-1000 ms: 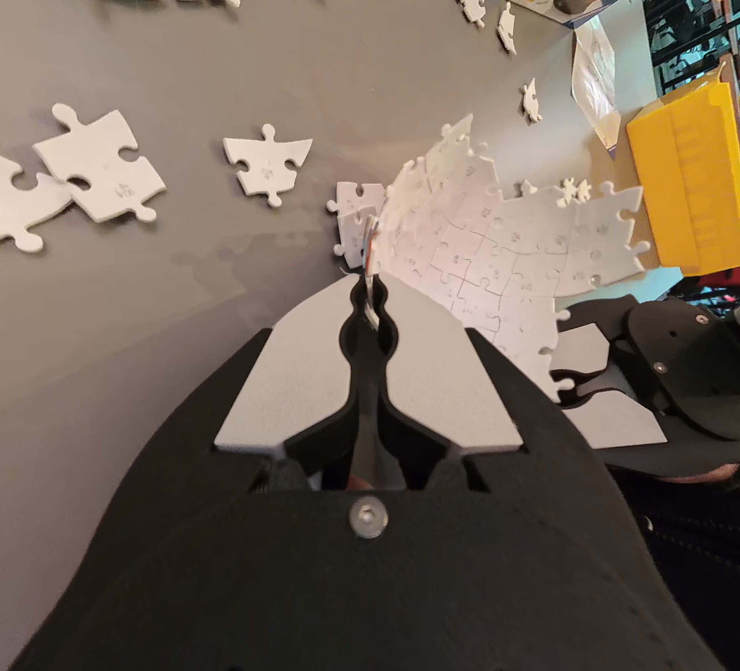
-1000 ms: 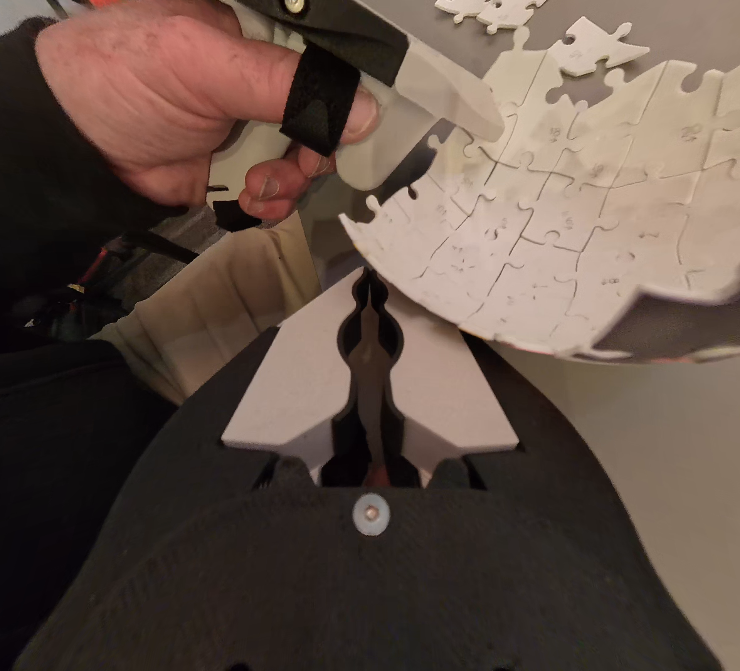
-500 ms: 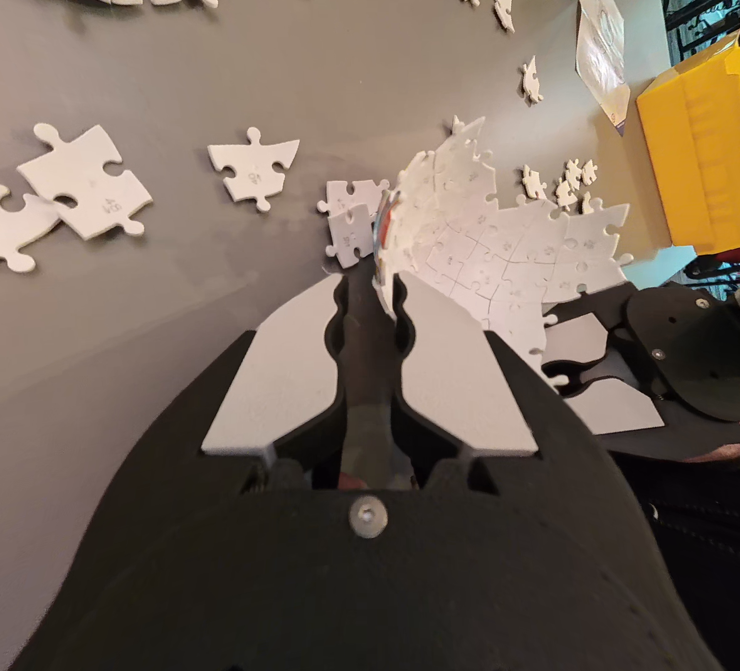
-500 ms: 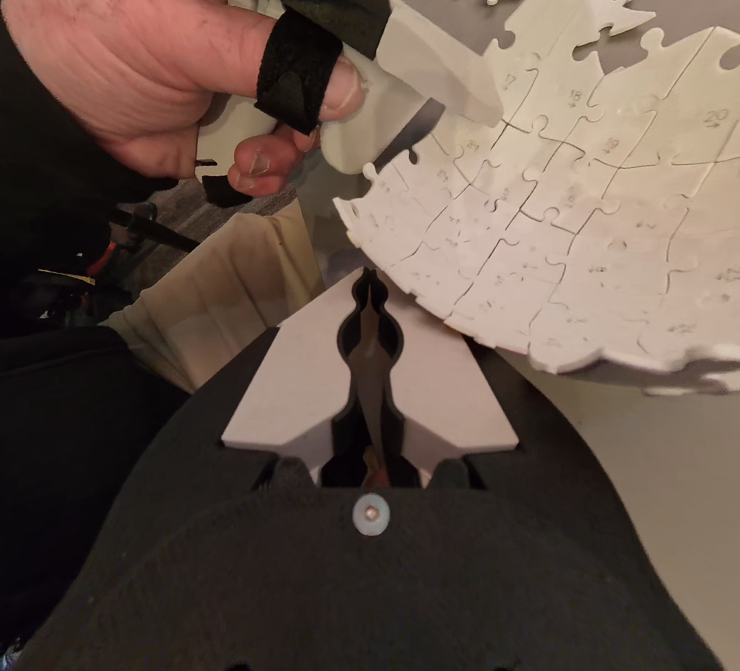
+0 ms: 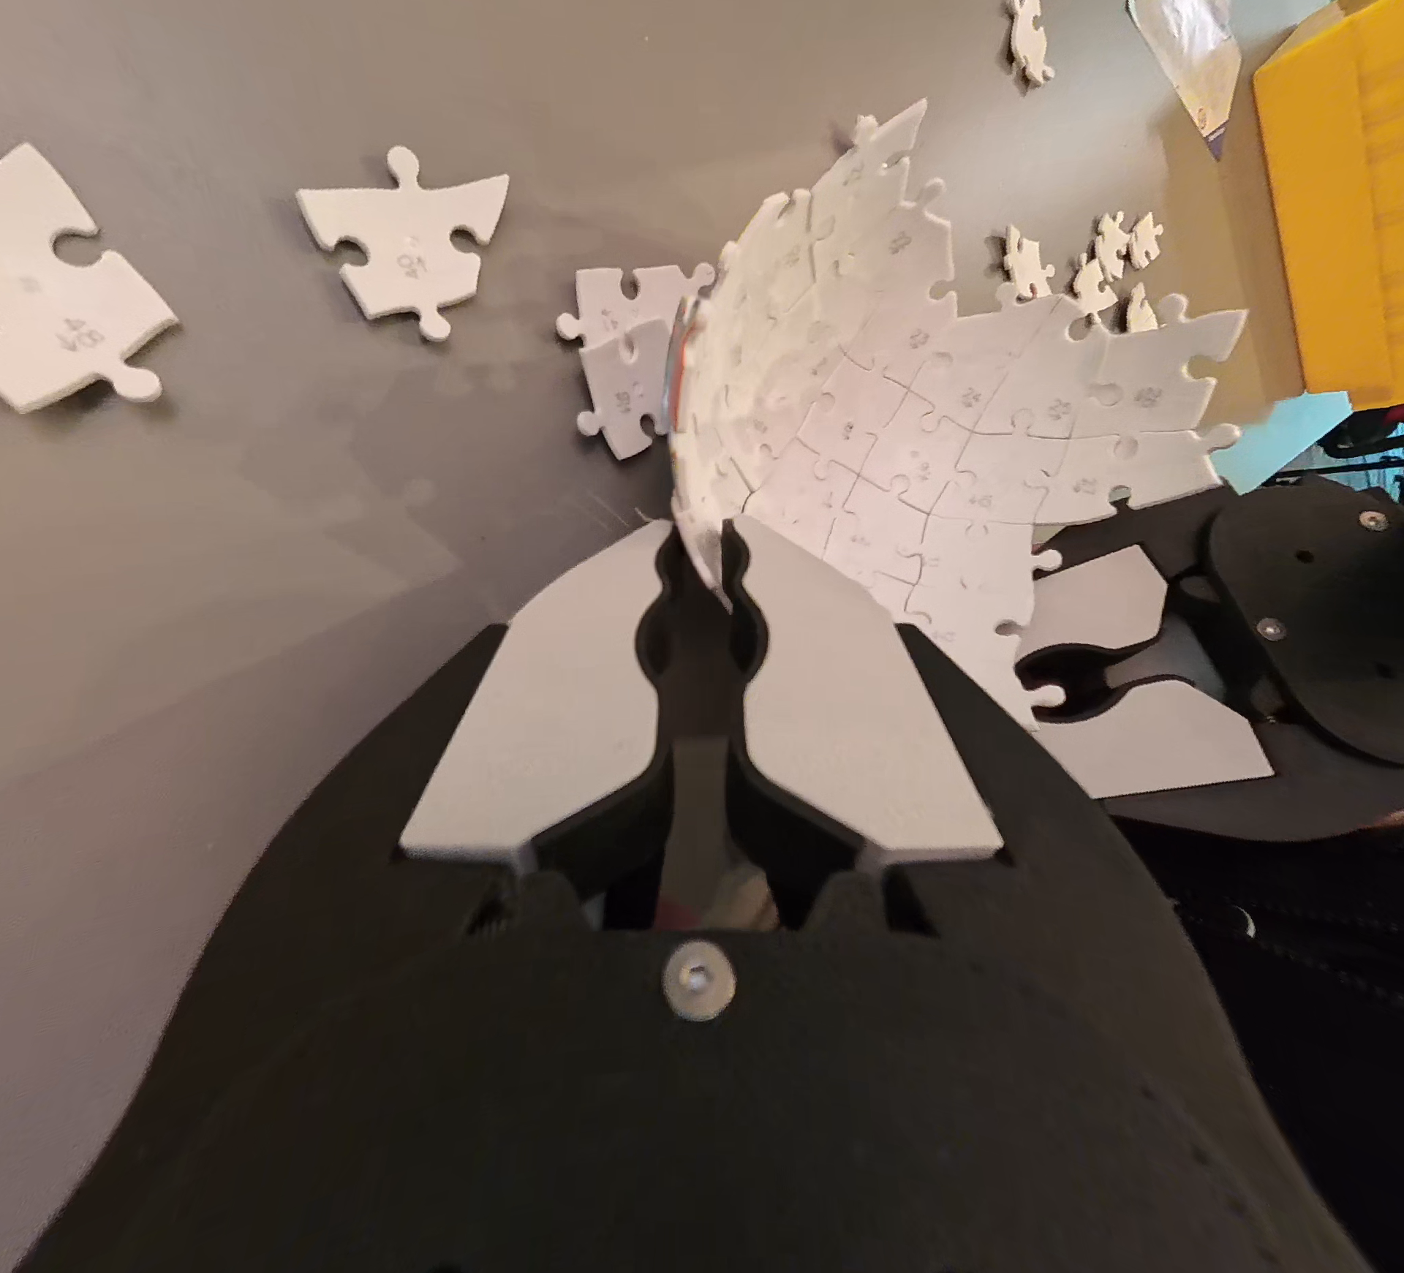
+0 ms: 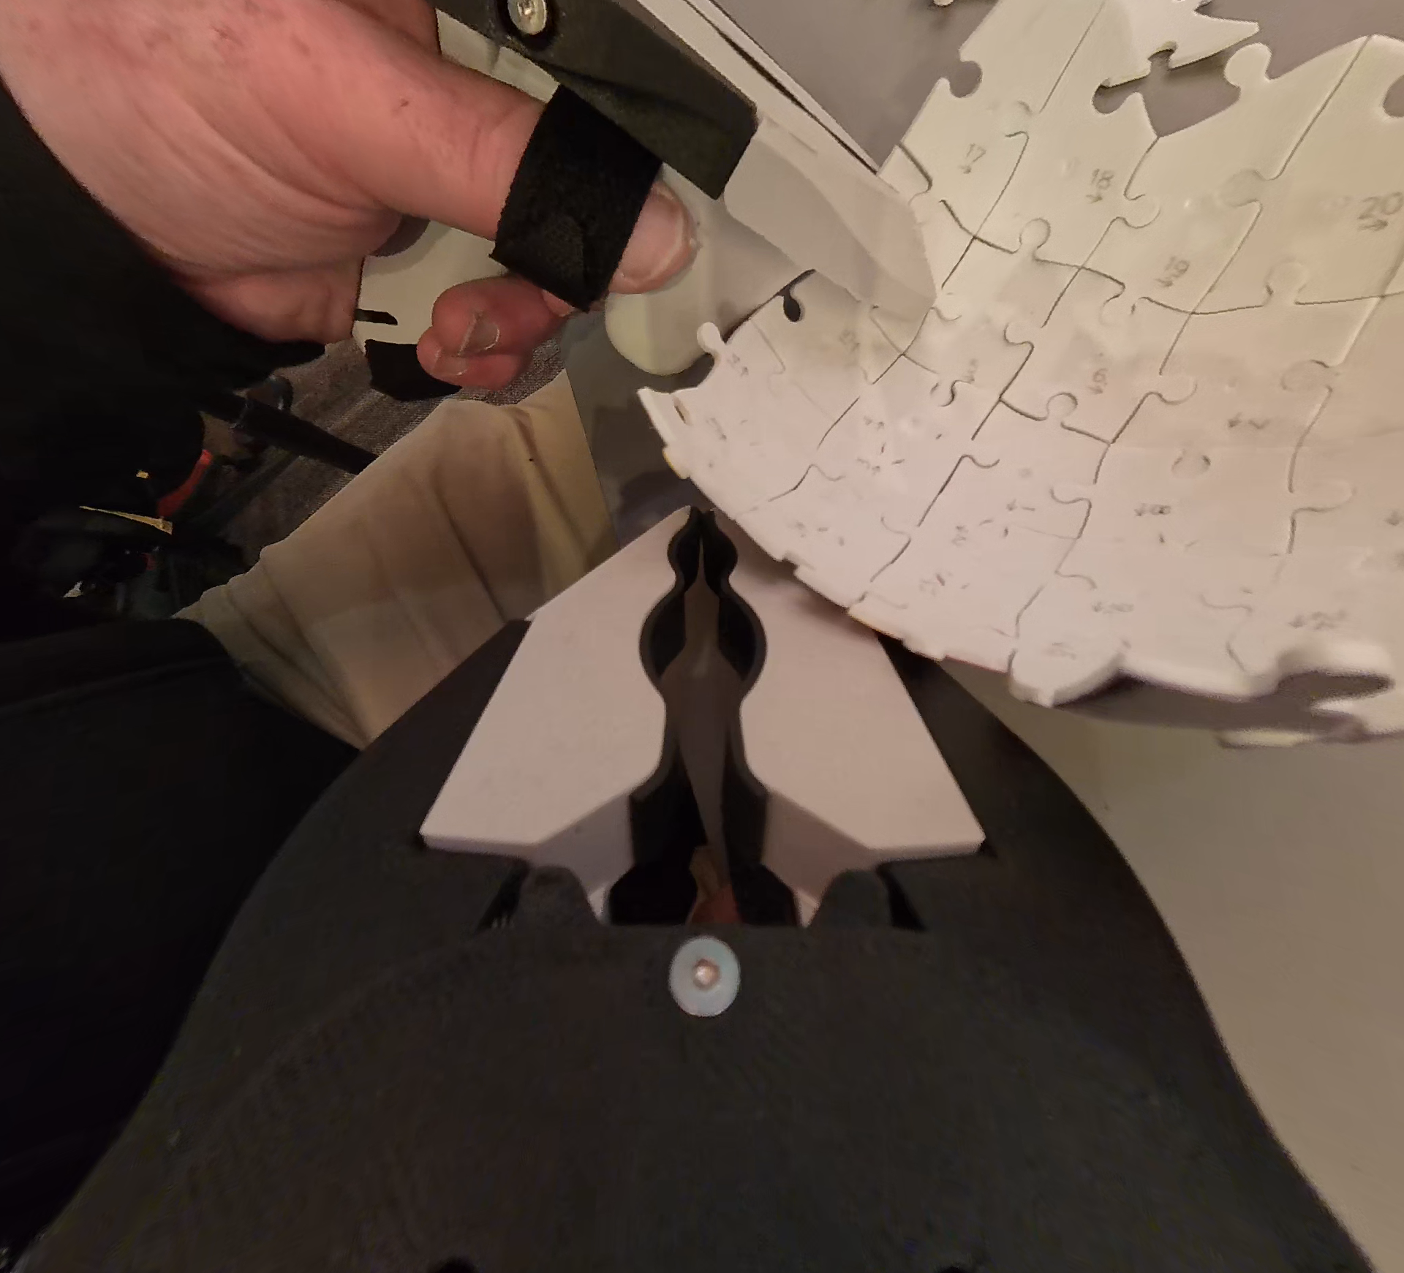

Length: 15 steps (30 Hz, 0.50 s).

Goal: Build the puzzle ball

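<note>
Right now your left gripper (image 5: 697, 557) has its jaws narrowed around the rim of the half-built puzzle ball (image 5: 896, 431), though whether they truly pinch it you cannot tell from here. The shell curves up and away to the right of those jaws, its hollow white side facing you, raised off the grey table (image 5: 380, 21). Your right gripper (image 6: 703, 530) sits with jaws closed and empty, tips just under the shell's lower edge. Loose pieces (image 5: 406, 249) lie flat well off to the left, so your left hand is the nearer one for fetching the next piece.
</note>
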Available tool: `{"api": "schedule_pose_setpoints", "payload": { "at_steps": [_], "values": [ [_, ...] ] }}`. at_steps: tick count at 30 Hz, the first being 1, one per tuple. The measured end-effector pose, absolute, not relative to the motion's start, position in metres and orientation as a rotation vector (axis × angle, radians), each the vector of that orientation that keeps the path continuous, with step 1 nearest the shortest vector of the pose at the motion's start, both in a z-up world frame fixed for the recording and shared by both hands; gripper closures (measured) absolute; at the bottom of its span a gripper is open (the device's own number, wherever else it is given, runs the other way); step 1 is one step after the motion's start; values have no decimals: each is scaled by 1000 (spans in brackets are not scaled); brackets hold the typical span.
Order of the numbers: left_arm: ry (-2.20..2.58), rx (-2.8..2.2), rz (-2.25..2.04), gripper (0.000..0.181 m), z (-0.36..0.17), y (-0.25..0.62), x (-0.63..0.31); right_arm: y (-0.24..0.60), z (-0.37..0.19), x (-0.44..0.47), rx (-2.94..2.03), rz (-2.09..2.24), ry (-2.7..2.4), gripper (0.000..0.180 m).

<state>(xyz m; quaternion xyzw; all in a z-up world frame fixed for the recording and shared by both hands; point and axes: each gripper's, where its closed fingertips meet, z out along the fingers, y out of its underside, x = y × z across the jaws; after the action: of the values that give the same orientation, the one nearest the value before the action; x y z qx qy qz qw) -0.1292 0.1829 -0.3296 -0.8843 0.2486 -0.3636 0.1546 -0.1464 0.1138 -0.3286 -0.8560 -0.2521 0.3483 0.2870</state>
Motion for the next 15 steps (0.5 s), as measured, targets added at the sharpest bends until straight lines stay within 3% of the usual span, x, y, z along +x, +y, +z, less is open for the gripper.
{"api": "schedule_pose_setpoints", "payload": {
  "at_steps": [15],
  "values": [
    [725, -2499, -1019, 174, -328, 188, -129, 114, -328, -145, -2291, 948, -661, 180]
  ]
}}
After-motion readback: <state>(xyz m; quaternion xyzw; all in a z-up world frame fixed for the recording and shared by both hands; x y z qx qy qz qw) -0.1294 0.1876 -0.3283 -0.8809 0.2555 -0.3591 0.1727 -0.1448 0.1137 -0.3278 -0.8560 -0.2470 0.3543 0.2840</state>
